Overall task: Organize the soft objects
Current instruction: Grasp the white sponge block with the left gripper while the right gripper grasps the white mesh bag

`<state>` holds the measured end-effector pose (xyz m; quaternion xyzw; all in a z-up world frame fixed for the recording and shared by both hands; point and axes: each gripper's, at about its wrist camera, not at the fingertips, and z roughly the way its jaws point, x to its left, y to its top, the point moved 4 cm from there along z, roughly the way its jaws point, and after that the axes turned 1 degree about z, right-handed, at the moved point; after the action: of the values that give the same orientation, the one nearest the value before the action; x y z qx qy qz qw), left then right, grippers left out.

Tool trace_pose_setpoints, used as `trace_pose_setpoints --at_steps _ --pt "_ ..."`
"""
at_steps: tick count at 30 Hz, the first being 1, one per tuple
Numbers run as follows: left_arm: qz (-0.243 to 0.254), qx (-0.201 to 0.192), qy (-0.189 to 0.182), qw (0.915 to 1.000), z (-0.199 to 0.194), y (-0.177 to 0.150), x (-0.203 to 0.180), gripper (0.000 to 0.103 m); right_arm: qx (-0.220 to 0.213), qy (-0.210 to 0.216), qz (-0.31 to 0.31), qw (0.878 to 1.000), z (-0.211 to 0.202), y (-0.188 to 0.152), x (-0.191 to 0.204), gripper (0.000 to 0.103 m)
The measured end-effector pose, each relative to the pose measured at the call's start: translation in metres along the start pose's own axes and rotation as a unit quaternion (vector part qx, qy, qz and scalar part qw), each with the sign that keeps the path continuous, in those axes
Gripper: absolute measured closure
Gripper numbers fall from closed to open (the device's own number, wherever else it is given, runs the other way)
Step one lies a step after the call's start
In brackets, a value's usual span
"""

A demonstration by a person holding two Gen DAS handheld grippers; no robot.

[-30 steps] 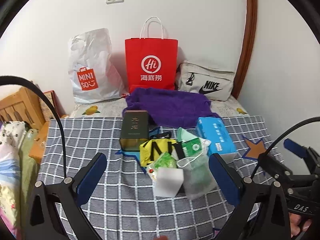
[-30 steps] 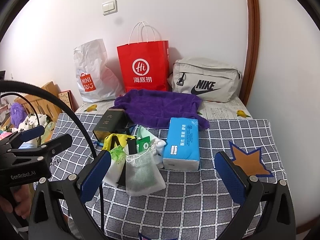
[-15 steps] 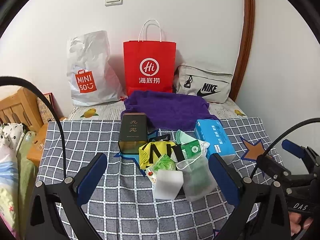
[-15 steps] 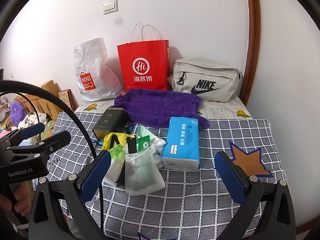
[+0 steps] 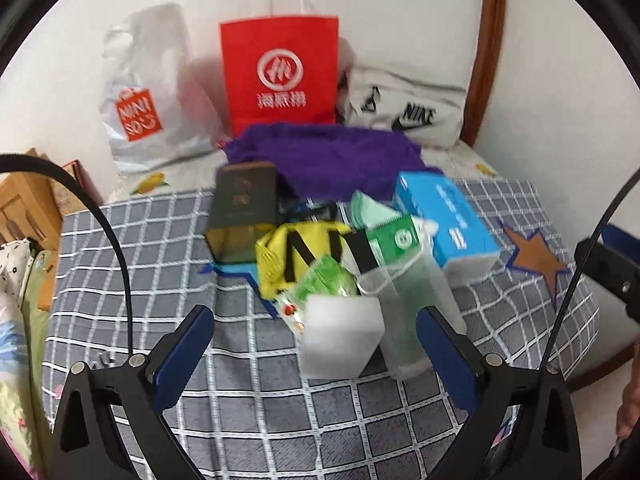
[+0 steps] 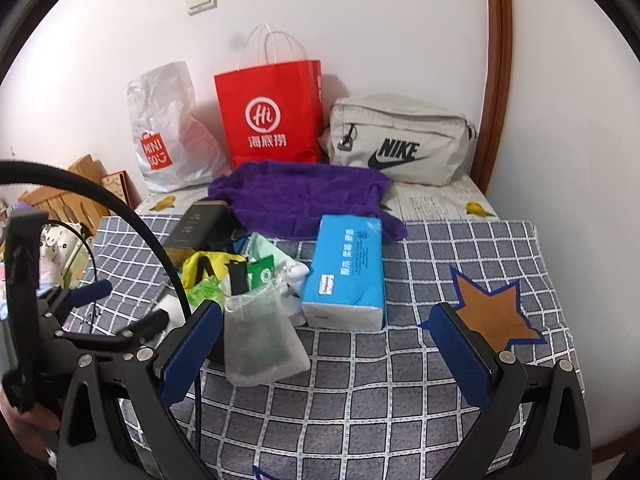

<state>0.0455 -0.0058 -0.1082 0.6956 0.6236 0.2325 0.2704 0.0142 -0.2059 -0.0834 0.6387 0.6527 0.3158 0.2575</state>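
A pile of soft things lies on the checked cloth: a white sponge block, a sheer drawstring pouch, a yellow bag, green packets, a blue tissue pack and a purple towel behind. My left gripper is open, its fingers either side of the sponge, just short of it. My right gripper is open and empty, in front of the pouch and tissue pack.
A dark tin box lies left of the pile. A white Miniso bag, a red paper bag and a grey Nike bag stand against the wall. Wooden furniture is at the left; the cloth's edge at the right.
My left gripper has moved forward and down toward the sponge, its view now blurred. My right gripper has edged a little closer to the pile. Both stay open.
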Motion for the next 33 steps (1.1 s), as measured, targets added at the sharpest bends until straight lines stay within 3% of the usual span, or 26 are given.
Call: trace_pose_setpoints --at_steps 3,6,8,10,16,24,28,29,30,31,33 --pt "0.01 0.018 0.003 0.9998 0.019 -0.005 -0.008 0.002 0.012 -0.004 0.001 1.0 0.011 -0.004 -0.004 0.0" --pt "0.013 0.034 0.011 0.9993 0.038 -0.01 -0.009 0.011 0.025 -0.004 0.003 1.0 0.024 -0.009 -0.008 0.0" --pt "0.013 0.046 0.008 0.9988 0.05 -0.015 -0.009 0.022 0.036 -0.004 0.002 0.999 0.034 -0.014 -0.01 0.0" --pt "0.013 0.057 0.005 0.9983 0.06 -0.018 -0.008 0.053 0.048 0.0 0.001 0.999 0.044 -0.019 -0.01 0.0" --pt "-0.003 0.059 -0.017 0.9981 0.072 -0.021 0.003 0.056 0.084 0.025 -0.012 0.996 0.079 -0.035 -0.002 0.001" --pt "-0.015 0.038 0.003 0.9992 0.055 -0.01 0.031 0.056 0.11 0.086 -0.042 0.989 0.112 -0.044 0.033 0.001" --pt "-0.021 0.044 -0.004 0.9988 0.056 -0.009 0.04 0.056 0.128 0.089 -0.057 0.986 0.136 -0.049 0.051 0.002" --pt "-0.023 0.047 -0.005 0.9986 0.057 -0.01 0.042 0.056 0.135 0.085 -0.064 0.985 0.143 -0.052 0.056 0.004" --pt "-0.023 0.049 -0.004 0.9985 0.058 -0.01 0.044 0.056 0.138 0.084 -0.073 0.984 0.147 -0.053 0.059 0.019" --pt "-0.023 0.05 -0.003 0.9985 0.059 -0.01 0.045 0.056 0.138 0.084 -0.082 0.984 0.149 -0.054 0.06 0.045" --pt "-0.025 0.05 -0.002 0.9984 0.061 -0.009 0.048 0.056 0.146 0.094 -0.088 0.981 0.149 -0.056 0.061 0.066"
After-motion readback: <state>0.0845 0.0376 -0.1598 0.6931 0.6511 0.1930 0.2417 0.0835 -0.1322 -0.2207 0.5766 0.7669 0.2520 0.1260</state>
